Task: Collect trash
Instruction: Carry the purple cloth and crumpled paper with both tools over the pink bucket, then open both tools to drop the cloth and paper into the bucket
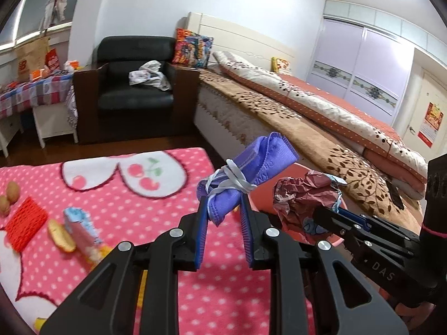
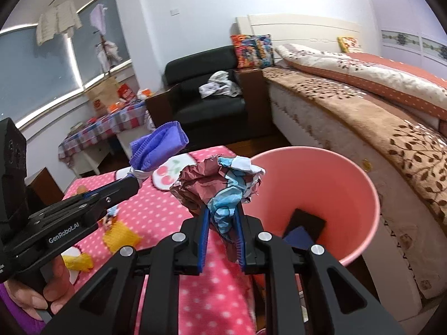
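My left gripper (image 1: 223, 209) is shut on a folded purple face mask (image 1: 251, 164) wrapped in its white ear loops, held above the pink dotted blanket (image 1: 139, 212). Beside it, my right gripper (image 2: 222, 215) is shut on a crumpled maroon and blue wrapper (image 2: 212, 184). The pink bin (image 2: 329, 184) stands just right of the blanket, next to the bed, with dark flat items at its bottom. From the right wrist view the mask (image 2: 156, 145) and left gripper (image 2: 134, 180) hang left of the bin. In the left wrist view the wrapper (image 1: 301, 198) hides most of the bin.
More litter lies on the blanket: a red mesh pad (image 1: 25, 223), a blue and pink packet (image 1: 81, 226), a yellow peel (image 1: 60, 236), small brown fruits (image 1: 12, 191), yellow scraps (image 2: 120, 234). A bed (image 1: 307, 106), a black armchair (image 1: 137, 83) and a cluttered side table (image 1: 33, 89) surround the area.
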